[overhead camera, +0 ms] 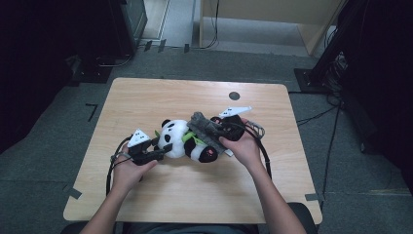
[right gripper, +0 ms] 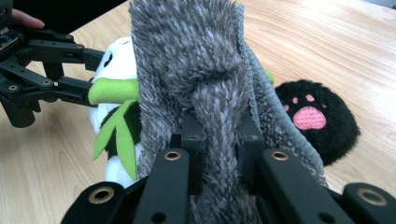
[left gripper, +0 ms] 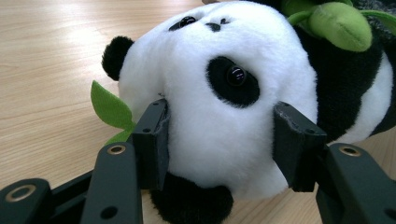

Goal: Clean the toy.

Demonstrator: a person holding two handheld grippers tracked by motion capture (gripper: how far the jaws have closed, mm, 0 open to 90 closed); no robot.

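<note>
Grey cloth (right gripper: pixel 196 79) hides panda's (right gripper: pixel 116 70) body.

Black tongs (left gripper: pixel 219 140) (brass-ringed screw holes)

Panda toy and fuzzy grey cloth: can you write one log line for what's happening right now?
left tongs: shut on black-and-white plush panda head | right tongs: shut on fuzzy grey cloth, over panda | surface: wooden table

No text, label, brand, number or sign can be read on anything in these views
</note>
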